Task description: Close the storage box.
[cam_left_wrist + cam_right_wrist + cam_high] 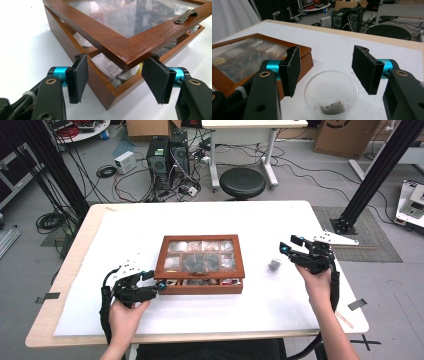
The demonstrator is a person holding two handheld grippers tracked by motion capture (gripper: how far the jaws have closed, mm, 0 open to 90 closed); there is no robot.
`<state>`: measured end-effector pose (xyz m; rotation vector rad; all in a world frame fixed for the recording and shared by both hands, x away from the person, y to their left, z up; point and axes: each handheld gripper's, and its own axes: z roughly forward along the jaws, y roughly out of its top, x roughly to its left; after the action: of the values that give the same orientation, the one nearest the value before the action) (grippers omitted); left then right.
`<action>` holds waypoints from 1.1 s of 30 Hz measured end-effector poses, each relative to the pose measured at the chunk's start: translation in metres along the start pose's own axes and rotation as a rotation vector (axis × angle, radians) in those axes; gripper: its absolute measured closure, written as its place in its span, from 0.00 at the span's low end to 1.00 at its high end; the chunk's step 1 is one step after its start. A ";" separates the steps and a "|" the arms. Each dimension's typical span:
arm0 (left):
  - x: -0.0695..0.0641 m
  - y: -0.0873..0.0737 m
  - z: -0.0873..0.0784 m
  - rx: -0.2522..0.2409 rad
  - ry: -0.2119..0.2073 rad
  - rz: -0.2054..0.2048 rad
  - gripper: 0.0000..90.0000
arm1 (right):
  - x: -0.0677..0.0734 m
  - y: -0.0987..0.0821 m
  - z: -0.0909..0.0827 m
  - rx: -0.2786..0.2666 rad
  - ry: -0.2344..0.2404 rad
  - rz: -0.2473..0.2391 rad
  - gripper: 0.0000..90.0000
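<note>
While the left claw [115, 77] straddles the raised lid corner of the wooden box [200, 267], its pads stand apart, untouching. Right claw [325, 68] hangs spread above a clear cup [331, 93].

I count one wooden box [202, 265] just ahead of my left gripper [161, 285], one clear plastic cup [331, 93] between the jaws of my right gripper [326, 71], and one small packet [331, 108] inside it

White-covered table [125, 235] with wooden box [200, 287] and clear plastic cup [273, 265] beside it.
</note>
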<state>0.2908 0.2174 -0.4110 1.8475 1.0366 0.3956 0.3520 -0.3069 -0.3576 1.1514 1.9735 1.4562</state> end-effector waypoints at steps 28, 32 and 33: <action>-0.003 -0.010 0.004 0.144 0.005 0.027 0.43 | -0.004 -0.002 -0.002 0.004 -0.004 0.014 0.46; -0.002 -0.008 -0.001 0.130 0.007 0.032 0.41 | -0.005 -0.002 -0.003 0.003 -0.007 0.019 0.45; -0.002 -0.007 -0.003 0.123 0.009 0.032 0.41 | -0.006 -0.002 -0.003 0.001 -0.007 0.016 0.45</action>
<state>0.2843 0.2188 -0.4149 1.9750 1.0589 0.3664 0.3523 -0.3135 -0.3590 1.1737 1.9648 1.4568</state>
